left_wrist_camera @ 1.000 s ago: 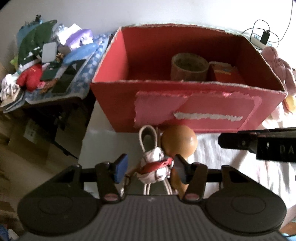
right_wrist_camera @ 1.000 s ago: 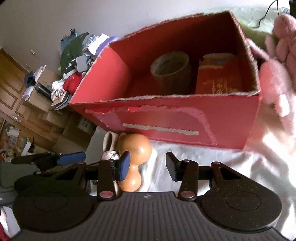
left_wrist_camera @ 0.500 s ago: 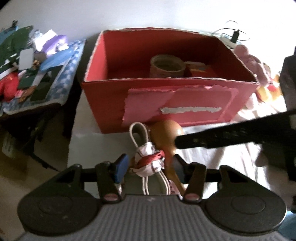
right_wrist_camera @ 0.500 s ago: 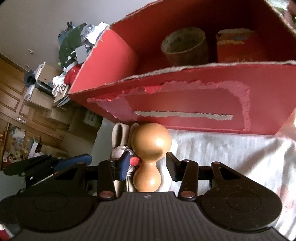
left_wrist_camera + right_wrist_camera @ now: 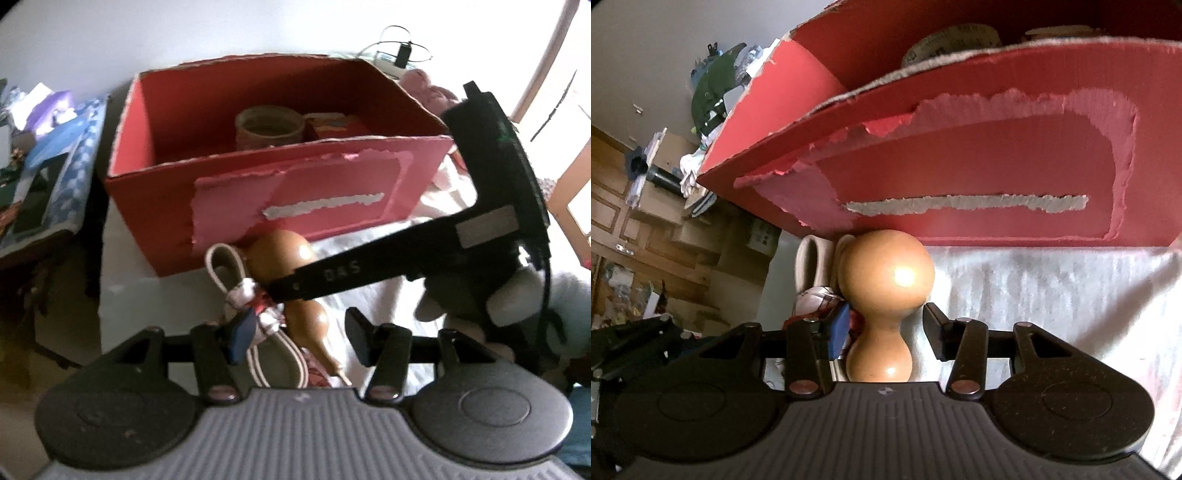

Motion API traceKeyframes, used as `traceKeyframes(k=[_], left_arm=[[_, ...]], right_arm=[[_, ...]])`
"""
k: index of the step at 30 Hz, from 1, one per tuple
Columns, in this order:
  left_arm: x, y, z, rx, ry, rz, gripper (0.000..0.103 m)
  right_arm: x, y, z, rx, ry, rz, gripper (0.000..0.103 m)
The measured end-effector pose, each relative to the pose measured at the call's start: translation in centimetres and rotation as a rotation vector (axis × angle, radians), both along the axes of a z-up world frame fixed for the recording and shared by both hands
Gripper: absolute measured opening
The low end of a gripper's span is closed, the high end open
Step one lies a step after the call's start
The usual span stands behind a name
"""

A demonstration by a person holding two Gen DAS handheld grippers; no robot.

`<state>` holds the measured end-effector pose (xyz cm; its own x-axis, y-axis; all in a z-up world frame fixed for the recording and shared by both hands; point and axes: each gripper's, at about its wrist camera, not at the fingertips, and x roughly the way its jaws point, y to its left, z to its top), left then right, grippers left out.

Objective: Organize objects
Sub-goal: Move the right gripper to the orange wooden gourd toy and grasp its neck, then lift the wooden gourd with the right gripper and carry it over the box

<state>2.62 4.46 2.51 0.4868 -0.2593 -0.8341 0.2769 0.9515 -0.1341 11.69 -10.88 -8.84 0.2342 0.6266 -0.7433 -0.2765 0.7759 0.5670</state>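
One gourd (image 5: 882, 295) btwn right gripper (image 5: 884, 332) jaws, untouched

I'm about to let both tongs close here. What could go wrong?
1. The right tongs straddle the glossy gourd at its narrow waist; it may slip or roll.
2. The cord bundle lies against the gourd, so lifting either may drag the other.
3. The left tongs crowd the same spot and may collide with the right.

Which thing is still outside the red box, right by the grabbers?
The gourd, lying on the cloth before the box. The tape roll and red packet sit inside.
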Motion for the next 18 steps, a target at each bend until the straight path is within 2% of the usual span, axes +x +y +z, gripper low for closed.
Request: traceKeyframes(k=[5,10,18], left_arm=[[0.7,-0.8,-0.6,0.002,0.012,-0.068,0.055],[1.7,-1.6,-1.7,-0.012,0.051,-0.109,0.055],[3.0,-3.1,-3.5,-0.012,0.096,-0.161,0.055]], right_arm=[[0.0,-1.3,-0.2,0.050,0.026,-0.015,0.042],[-0.3,-2.6,-0.2,0.068,0.029,-0.030,0.033],[-0.6,-4.9,-0.5,0.071,0.041,-0.077,0.033]])
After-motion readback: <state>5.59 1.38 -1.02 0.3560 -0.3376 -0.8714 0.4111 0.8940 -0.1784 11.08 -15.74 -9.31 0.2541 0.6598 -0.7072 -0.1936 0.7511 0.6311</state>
